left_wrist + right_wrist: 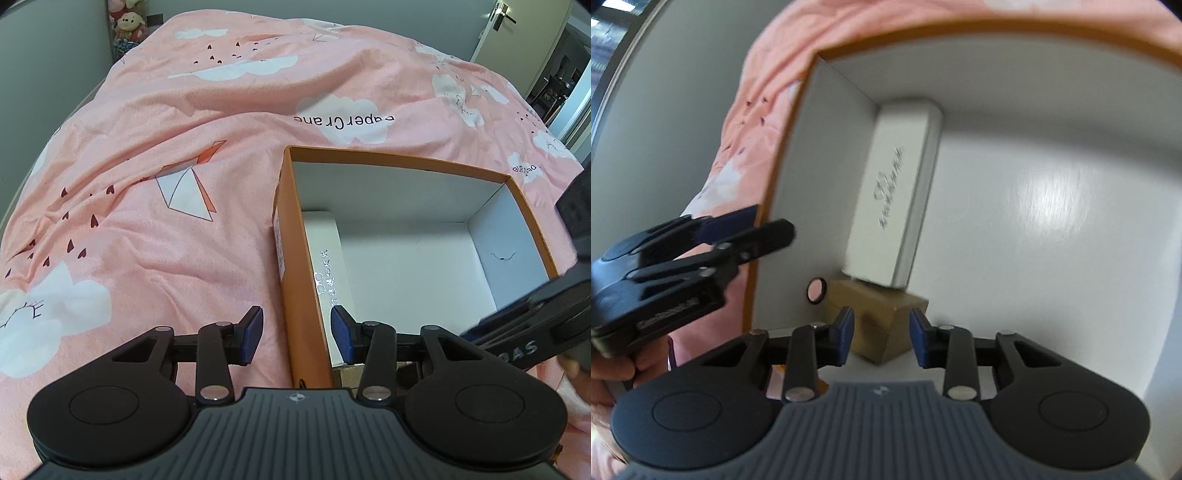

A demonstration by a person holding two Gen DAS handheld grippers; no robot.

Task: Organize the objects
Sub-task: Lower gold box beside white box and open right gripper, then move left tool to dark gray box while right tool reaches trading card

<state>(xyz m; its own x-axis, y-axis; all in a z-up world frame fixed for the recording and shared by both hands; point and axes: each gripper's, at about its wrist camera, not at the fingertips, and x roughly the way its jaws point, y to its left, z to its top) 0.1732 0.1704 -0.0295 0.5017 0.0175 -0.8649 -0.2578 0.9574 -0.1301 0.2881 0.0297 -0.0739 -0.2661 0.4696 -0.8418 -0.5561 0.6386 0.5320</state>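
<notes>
Pink cloud-and-paper-crane bedding (177,122) covers the bed and carries an open orange cardboard box with a white lining (295,280). Inside that box, along its wall at nine o'clock in the left wrist view, lies a long white rectangular case with silver lettering (894,199); one end of it touches a small tan cardboard cube (882,325), which sits in the box corner beside a round hole in the wall showing pink.

Left tongs (297,334) stand wide, straddling the orange wall, one blue pad (253,334) outside over the bedding and the other inside the box; they hold nothing. Right tongs (881,336) hang over the box interior, also wide and empty, with the tan cube just beyond their tips at twelve o'clock.

Stuffed toys (127,26) stand at eleven o'clock, and a white door with a handle (517,26) at one o'clock.
</notes>
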